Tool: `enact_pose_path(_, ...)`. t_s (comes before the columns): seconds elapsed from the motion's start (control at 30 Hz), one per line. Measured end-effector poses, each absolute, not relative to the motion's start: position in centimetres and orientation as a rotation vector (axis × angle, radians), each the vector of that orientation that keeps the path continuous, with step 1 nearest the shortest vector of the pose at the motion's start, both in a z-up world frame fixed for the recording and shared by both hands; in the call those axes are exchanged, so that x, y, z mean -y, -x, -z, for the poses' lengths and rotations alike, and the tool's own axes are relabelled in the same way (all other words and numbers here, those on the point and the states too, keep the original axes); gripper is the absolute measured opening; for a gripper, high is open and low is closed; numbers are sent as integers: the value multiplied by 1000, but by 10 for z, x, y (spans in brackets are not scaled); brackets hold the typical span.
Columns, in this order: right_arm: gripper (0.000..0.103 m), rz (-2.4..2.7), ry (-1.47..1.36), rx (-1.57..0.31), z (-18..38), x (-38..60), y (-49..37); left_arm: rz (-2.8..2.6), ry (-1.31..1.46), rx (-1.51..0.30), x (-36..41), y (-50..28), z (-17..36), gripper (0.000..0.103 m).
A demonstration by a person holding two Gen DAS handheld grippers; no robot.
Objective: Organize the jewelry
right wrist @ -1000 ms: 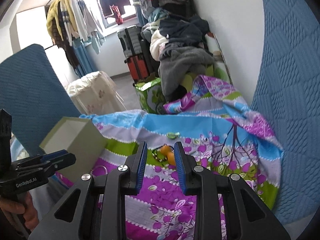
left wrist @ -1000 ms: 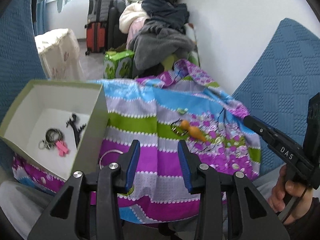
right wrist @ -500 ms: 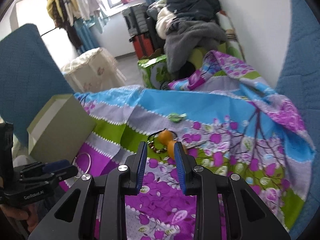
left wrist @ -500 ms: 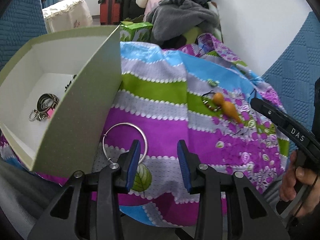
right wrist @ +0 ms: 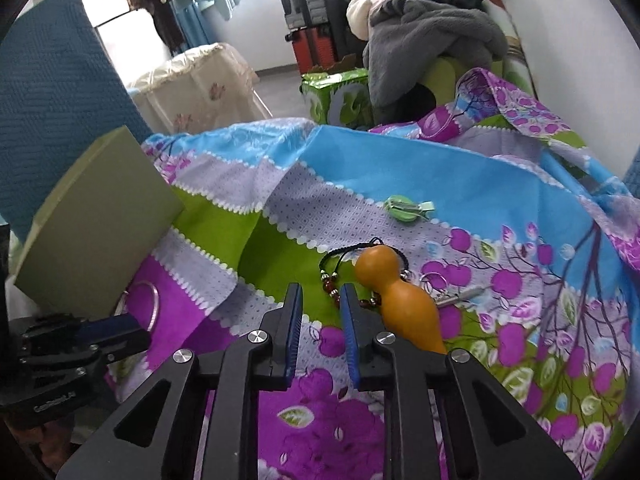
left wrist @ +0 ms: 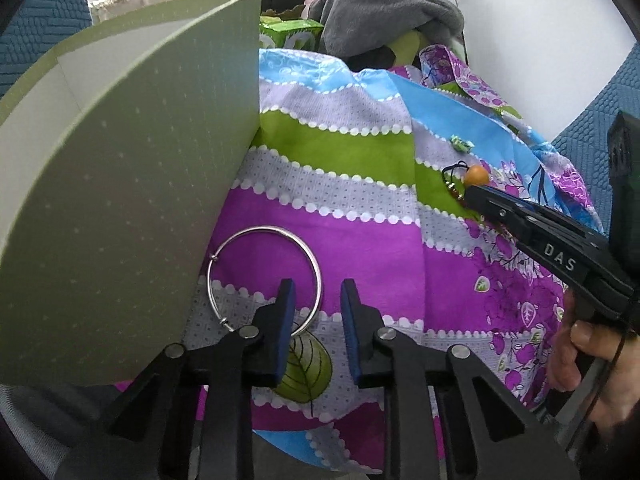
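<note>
A thin silver ring (left wrist: 262, 229) lies on the striped, flowered cloth (left wrist: 360, 248) beside the green box (left wrist: 120, 200). My left gripper (left wrist: 317, 292) is low over the cloth with its jaws closing. The ring's right rim runs between them, untouched by the pads. An orange gourd charm (right wrist: 396, 296) on a black cord with red beads (right wrist: 330, 286) lies further right. My right gripper (right wrist: 320, 300) is down at it with its jaws closing. The beads sit at the gap, and the gourd rests outside the right finger (right wrist: 352, 312). In the left wrist view the right gripper's tip (left wrist: 474, 196) nearly meets the gourd (left wrist: 476, 176).
A small green clip (right wrist: 408, 206) lies on the cloth beyond the gourd, and a small metal key ring (right wrist: 460, 294) lies to its right. The box wall hides the box's inside. Blue quilted cushions flank the cloth. Piled clothes, suitcases and a green carton stand behind.
Both grippers have come down toward the cloth and their jaws have narrowed. The left now straddles the ring's rim beside the box. The right has reached the gourd charm.
</note>
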State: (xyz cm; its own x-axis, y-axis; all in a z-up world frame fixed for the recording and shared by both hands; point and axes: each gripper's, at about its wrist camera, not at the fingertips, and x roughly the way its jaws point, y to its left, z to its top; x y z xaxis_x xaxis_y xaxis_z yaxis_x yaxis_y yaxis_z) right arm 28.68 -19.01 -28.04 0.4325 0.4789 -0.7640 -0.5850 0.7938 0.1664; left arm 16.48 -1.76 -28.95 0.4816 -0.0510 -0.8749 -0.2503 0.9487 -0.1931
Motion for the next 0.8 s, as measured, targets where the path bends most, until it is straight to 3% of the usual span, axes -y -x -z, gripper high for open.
enact_pose_path(0.27,16,-644,201,-898,292,181,-290,-113,269,-1063,23,-167,291,18)
enact_pose_path(0.33,16,-642,217,-895,293,179,-290,-106,252,-1064,25,-168,292,9)
enact_pose_path(0.43,14,-629,247,-886,294,176,-289,-106,234,-1064,27,-170,292,3)
enact_pose_path(0.63,6,-608,270,-893,294,174,-288,-84,243,-1067,28,-174,292,3)
enact_pose_path(0.8,5,-608,230,-905,292,179,-284,-57,276,-1060,28,-175,287,3)
